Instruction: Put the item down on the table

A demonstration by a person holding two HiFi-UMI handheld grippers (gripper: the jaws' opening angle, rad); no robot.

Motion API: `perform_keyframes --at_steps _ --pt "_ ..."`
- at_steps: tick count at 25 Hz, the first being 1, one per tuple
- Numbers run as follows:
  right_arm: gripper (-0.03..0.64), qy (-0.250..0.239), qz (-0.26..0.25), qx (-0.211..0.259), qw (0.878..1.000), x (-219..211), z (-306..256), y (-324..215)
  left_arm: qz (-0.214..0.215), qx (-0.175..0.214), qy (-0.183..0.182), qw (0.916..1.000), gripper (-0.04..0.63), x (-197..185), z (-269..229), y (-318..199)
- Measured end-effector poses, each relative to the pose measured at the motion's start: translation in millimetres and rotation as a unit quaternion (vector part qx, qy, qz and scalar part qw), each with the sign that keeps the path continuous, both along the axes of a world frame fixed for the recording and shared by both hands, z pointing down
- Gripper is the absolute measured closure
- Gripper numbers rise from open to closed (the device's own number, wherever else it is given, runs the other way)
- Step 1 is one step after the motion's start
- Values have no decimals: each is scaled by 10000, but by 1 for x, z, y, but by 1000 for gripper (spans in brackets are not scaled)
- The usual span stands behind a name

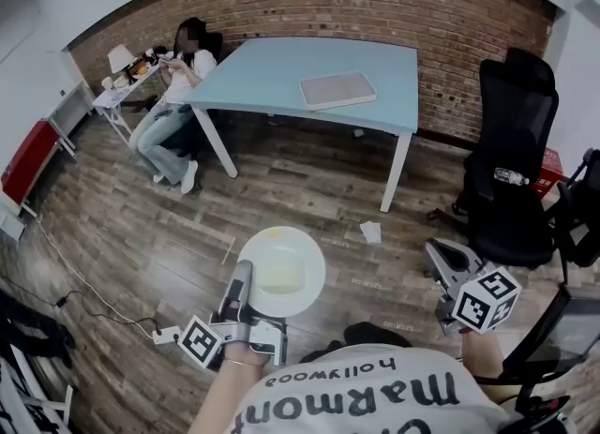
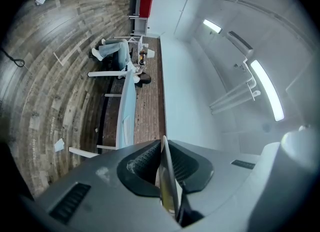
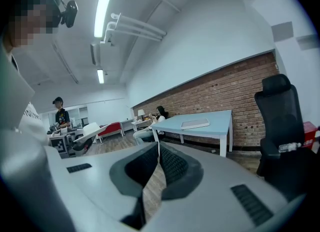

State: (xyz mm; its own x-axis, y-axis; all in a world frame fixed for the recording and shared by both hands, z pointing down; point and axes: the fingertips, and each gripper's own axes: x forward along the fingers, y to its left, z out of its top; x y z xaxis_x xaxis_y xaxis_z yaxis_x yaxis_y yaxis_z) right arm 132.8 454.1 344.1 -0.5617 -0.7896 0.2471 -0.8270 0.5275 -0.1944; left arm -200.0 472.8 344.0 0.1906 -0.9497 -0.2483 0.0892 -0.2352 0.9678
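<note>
A white round plate [image 1: 310,251] carrying a pale yellow square block [image 1: 279,275] hangs above the wooden floor, close in front of me. My left gripper [image 1: 244,277] is shut on the plate's near-left rim. In the left gripper view the plate [image 2: 167,178] shows edge-on, pinched between the jaws of the left gripper [image 2: 163,152]. My right gripper [image 1: 433,250] is held low at the right, shut and empty; its own view shows the right gripper [image 3: 158,146] with tips touching. The light blue table [image 1: 281,71] stands across the room, well away from both grippers.
A flat pale tray [image 1: 337,90] lies on the table. A seated person [image 1: 178,95] is at the table's left end beside a small white side table [image 1: 117,95]. A black office chair [image 1: 511,170] stands at the right. A paper scrap [image 1: 371,231] and a power strip [image 1: 165,335] lie on the floor.
</note>
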Motion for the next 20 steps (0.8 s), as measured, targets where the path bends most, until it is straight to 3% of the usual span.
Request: perform_keyframes --at_steps 9,20 --pt "601 209 -44 -175 9996 -4 13 -34 82 -126 -66 9999 565 1 16 -25" --pt "601 63 -277 -348 9990 -2 26 -139 -46 -210 -79 9997 565 5 22 -107"
